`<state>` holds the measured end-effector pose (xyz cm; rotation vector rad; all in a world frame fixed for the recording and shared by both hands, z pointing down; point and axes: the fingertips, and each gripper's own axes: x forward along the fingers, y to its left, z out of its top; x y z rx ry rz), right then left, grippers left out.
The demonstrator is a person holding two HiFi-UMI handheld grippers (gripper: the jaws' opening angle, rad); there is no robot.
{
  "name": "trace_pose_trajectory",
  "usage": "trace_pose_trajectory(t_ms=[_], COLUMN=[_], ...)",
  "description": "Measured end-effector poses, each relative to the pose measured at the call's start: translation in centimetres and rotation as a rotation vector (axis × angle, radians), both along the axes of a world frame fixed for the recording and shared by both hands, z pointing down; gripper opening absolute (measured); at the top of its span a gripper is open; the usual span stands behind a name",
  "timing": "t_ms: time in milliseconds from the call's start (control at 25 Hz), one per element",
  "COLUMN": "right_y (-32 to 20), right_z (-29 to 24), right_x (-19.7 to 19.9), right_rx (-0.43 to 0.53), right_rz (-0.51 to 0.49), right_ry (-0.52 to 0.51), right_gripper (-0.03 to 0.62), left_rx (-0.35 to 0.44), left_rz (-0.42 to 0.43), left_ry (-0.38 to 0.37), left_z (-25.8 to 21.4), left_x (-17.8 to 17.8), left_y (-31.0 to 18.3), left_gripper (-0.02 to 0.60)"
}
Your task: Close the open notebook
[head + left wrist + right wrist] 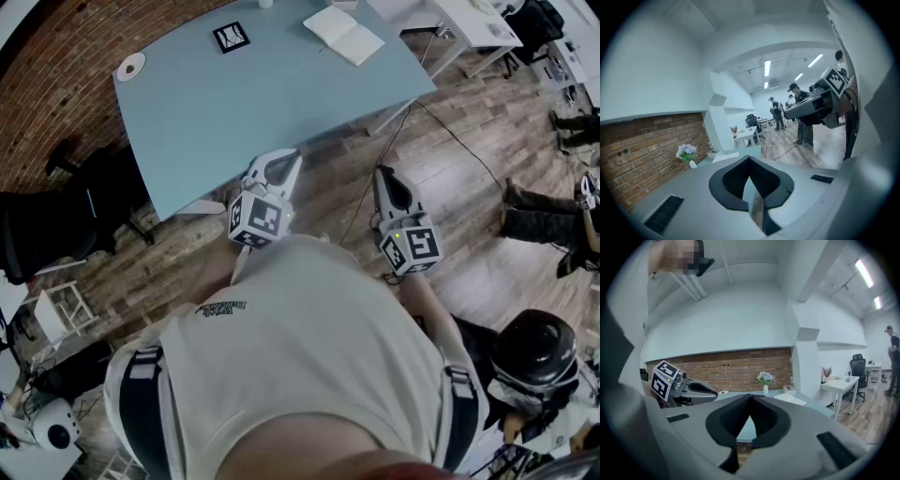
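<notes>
The open notebook (344,35) lies with its white pages up at the far right end of the light blue table (234,122). It also shows as a pale slab in the left gripper view (723,156) and the right gripper view (790,399). My left gripper (286,161) hangs over the wooden floor just short of the table's near edge, jaws shut and empty (749,158). To its right, also off the table, my right gripper (384,174) is shut on nothing (750,397). Both point toward the table, far from the notebook.
A black marker card (231,37) and a small white disc (131,67) lie on the table. A flower vase (765,379) stands by the brick wall. White desks (469,19) are at the right, black chairs (56,220) at the left, and a cable (441,122) crosses the floor.
</notes>
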<state>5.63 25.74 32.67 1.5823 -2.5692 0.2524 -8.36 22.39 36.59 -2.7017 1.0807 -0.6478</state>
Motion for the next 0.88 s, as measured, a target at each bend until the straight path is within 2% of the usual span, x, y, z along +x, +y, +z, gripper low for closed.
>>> trace_pose_trajectory(t_ms=[120, 320, 640, 880], right_y=[0.4, 0.7, 1.6, 2.3], right_z=[0.4, 1.0, 1.7, 2.2], right_x=[0.4, 0.8, 2.7, 4.7], right_rx=[-0.008, -0.012, -0.03, -0.041], right_rz=[-0.013, -0.042, -0.041, -0.037], right_ry=[-0.003, -0.008, -0.049, -0.079], right_gripper=[0.002, 0.002, 0.002, 0.003], left_rx=[-0.007, -0.07, -0.098, -0.102], left_rz=[0.039, 0.031, 0.023, 0.026], left_ry=[-0.007, 0.072, 0.084, 0.057], left_z=[0.2, -0.2, 0.2, 0.8], left_x=[1.7, 3.4, 5.2, 7.1], left_y=[1.4, 2.6, 3.7, 4.2], left_gripper=[0.009, 0.009, 0.009, 0.009])
